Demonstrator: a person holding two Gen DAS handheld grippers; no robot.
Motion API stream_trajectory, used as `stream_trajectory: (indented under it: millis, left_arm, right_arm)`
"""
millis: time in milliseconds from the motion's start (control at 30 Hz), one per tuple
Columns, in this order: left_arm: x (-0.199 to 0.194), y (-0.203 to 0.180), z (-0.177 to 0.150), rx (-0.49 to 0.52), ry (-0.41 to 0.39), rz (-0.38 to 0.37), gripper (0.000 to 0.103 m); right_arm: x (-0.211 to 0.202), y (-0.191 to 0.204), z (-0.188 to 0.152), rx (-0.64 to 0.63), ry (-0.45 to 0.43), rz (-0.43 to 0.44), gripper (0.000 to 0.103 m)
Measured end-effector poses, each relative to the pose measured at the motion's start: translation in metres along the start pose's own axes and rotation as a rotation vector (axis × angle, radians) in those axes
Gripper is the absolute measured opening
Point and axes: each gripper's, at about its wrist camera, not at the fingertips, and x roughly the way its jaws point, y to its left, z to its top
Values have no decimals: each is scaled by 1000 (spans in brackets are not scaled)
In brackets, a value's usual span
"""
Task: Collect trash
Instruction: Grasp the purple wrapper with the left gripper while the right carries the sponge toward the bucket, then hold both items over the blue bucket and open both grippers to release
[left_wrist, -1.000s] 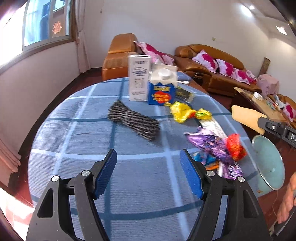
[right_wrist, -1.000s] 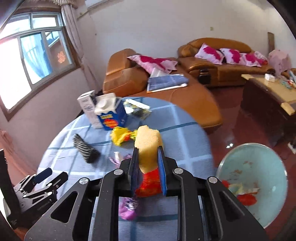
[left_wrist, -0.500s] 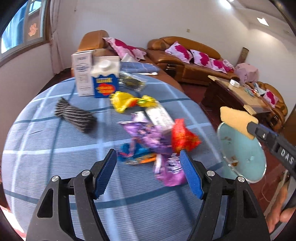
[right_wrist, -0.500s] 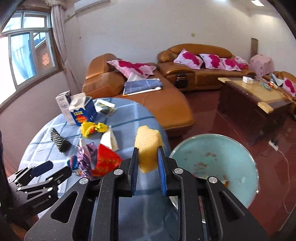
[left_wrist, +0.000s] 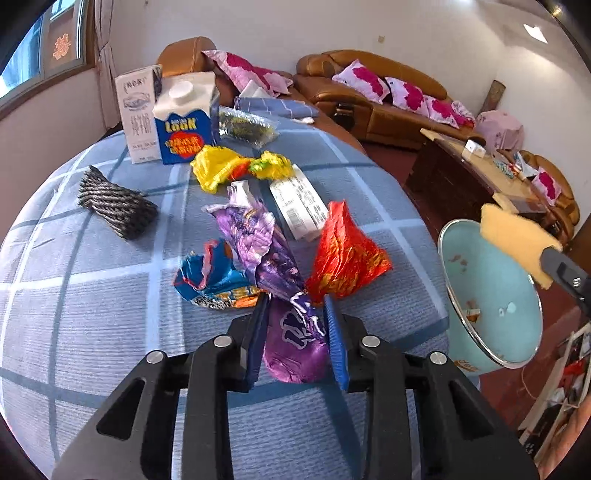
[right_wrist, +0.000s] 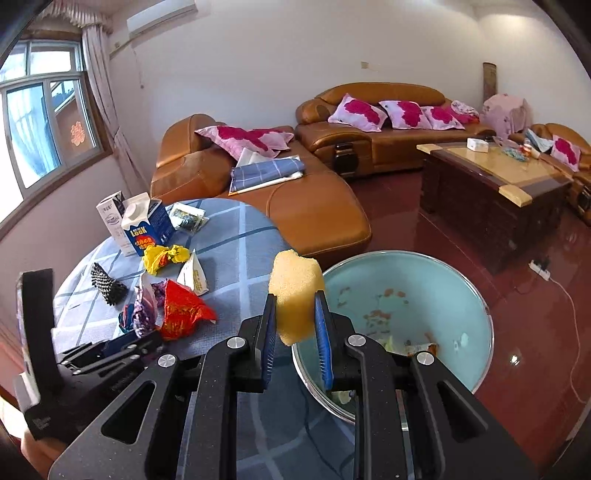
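My left gripper (left_wrist: 297, 314) is shut on a purple wrapper (left_wrist: 291, 332) at the near right of the round blue-checked table (left_wrist: 92, 314). A red wrapper (left_wrist: 343, 254), a blue wrapper (left_wrist: 210, 277) and a yellow wrapper (left_wrist: 225, 168) lie just beyond it. My right gripper (right_wrist: 295, 317) is shut on a yellow sponge (right_wrist: 295, 295) and holds it above the near rim of a light blue bin (right_wrist: 424, 295) beside the table. The bin (left_wrist: 491, 295) and sponge (left_wrist: 513, 236) also show in the left wrist view. Scraps lie in the bin's bottom.
Two cartons (left_wrist: 177, 114), a clear bag (left_wrist: 243, 127), a dark knitted cloth (left_wrist: 114, 206) and a white packet (left_wrist: 299, 206) lie on the table. Brown sofas (right_wrist: 321, 206) and a coffee table (right_wrist: 495, 184) stand beyond. A power cord (right_wrist: 565, 306) lies on the red floor.
My left gripper moved forward to the wrapper pile and closed on the purple wrapper. My right gripper swung right with the sponge, from over the table to over the bin.
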Motion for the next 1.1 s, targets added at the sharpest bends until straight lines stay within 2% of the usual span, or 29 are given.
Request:
stream_trajectory:
  millis: [200, 333, 500, 833, 1100]
  left_arm:
    - [-37, 10, -2, 67, -87, 31, 26]
    - [-53, 24, 0, 48, -122, 72, 26]
    - [-62, 29, 3, 35, -135, 76, 26]
    - [-70, -14, 5, 125, -154, 5, 26]
    - [-64, -65, 6, 222, -142, -100, 26]
  right_arm:
    - [-3, -2, -2, 7, -6, 11, 21]
    - [-8, 0, -3, 2, -19, 16, 21]
    - [-17, -1, -3, -13, -40, -3, 21]
    - [-27, -28, -7, 14, -49, -71, 21]
    - [-30, -49, -8, 33, -53, -111, 21]
